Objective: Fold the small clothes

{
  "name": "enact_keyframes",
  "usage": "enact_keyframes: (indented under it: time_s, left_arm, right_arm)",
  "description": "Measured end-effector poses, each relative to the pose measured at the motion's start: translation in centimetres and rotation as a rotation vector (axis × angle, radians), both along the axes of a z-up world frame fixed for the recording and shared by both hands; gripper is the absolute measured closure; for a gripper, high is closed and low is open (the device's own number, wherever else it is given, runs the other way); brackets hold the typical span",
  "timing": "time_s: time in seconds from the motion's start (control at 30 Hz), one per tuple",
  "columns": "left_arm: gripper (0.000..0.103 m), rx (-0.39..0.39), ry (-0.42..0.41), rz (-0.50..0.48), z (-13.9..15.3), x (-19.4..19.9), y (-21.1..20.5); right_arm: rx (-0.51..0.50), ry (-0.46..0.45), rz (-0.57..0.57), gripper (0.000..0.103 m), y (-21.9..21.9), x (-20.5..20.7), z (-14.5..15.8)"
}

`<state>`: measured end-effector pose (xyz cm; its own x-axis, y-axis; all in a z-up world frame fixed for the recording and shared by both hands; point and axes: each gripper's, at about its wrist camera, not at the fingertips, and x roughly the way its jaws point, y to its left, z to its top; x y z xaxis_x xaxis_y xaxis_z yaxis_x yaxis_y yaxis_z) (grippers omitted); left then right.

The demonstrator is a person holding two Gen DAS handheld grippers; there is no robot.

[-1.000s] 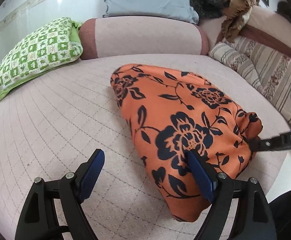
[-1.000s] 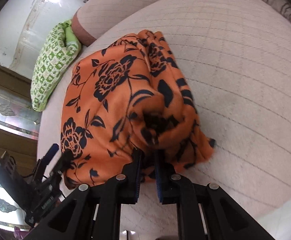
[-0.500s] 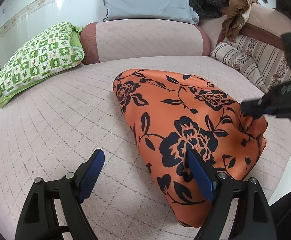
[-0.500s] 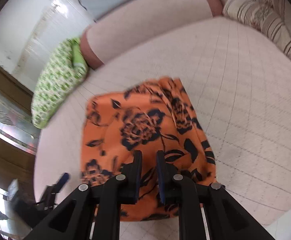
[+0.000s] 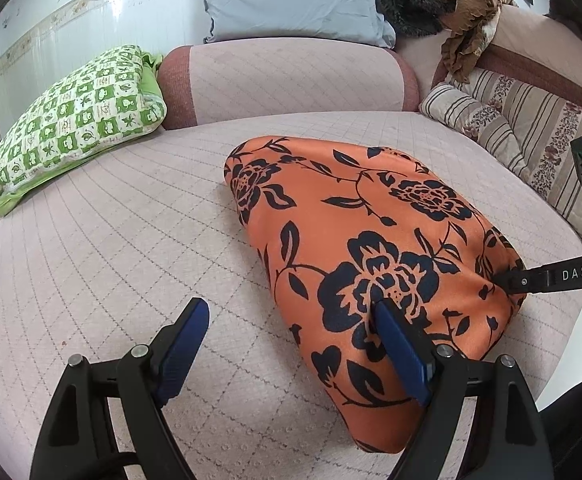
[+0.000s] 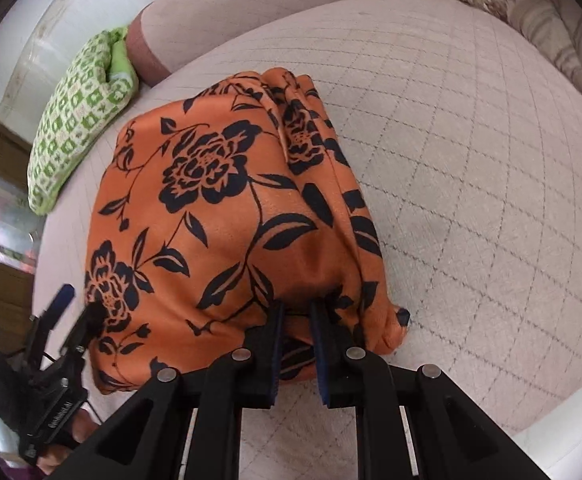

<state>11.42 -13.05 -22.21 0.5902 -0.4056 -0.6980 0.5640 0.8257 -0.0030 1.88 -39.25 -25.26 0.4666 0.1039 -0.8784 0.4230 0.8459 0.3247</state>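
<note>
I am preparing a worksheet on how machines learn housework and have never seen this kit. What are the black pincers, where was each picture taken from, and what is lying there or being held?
No robot here: a person holds a two-finger tool in each hand, each with a fisheye camera looking along its fingers.

In the left tool's picture, the left gripper is open, one blue finger against the cloth and the other over the bare quilted pink bed.

In the right tool's picture, the right gripper is pinched shut on an edge of the orange floral garment, which lies on the bed.

A green checked pillow lies at the far edge, a grey one behind the headboard, and striped pillows on the right.
</note>
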Motion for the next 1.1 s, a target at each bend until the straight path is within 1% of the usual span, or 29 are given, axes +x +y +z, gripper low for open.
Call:
enact_keyframes:
  time_s: [0.17,0.43,0.57,0.67,0.7,0.77,0.83,0.93,0.97,1.1]
  left_arm:
    - [0.018,0.002,-0.004,-0.002,0.0,-0.2,0.1]
    - [0.018,0.001,-0.005,-0.001,0.2,-0.1,0.0]
    - [0.018,-0.017,-0.022,0.005,0.9,0.0,0.1]
    - [0.018,-0.037,-0.024,0.013,1.4,0.3,0.1]
    - [0.018,-0.042,-0.025,0.020,1.6,0.4,0.0]
    - [0.018,-0.054,-0.022,0.044,1.8,1.0,-0.1]
    - [0.018,-0.072,-0.012,0.061,2.0,1.8,-0.3]
    - [0.018,-0.066,-0.008,0.095,2.0,3.3,-1.0]
    - [0.018,-0.060,-0.004,0.107,1.9,3.8,-1.2]
    - [0.018,-0.048,0.043,0.139,1.0,5.8,-1.7]
  right_arm:
    - [0.027,-0.014,-0.009,0.086,-0.1,-0.2,0.0]
    - [0.018,-0.020,-0.006,0.086,0.0,-0.2,0.0]
    - [0.033,-0.009,-0.003,0.086,-0.1,-0.1,0.2]
    - [0.022,0.015,0.021,0.086,0.1,0.0,1.4]
    - [0.018,0.009,0.030,0.086,0.1,0.1,2.2]
    - [0.005,-0.036,0.043,0.086,0.0,0.3,4.4]
    - [-0.004,-0.071,0.030,0.086,-0.6,1.4,6.1]
    - [-0.021,-0.072,-0.008,0.086,-1.7,4.8,7.1]
    - [-0.024,-0.071,-0.014,0.086,-2.1,6.3,7.1]
    - [0.036,-0.057,-0.061,0.086,-3.3,11.7,5.4]
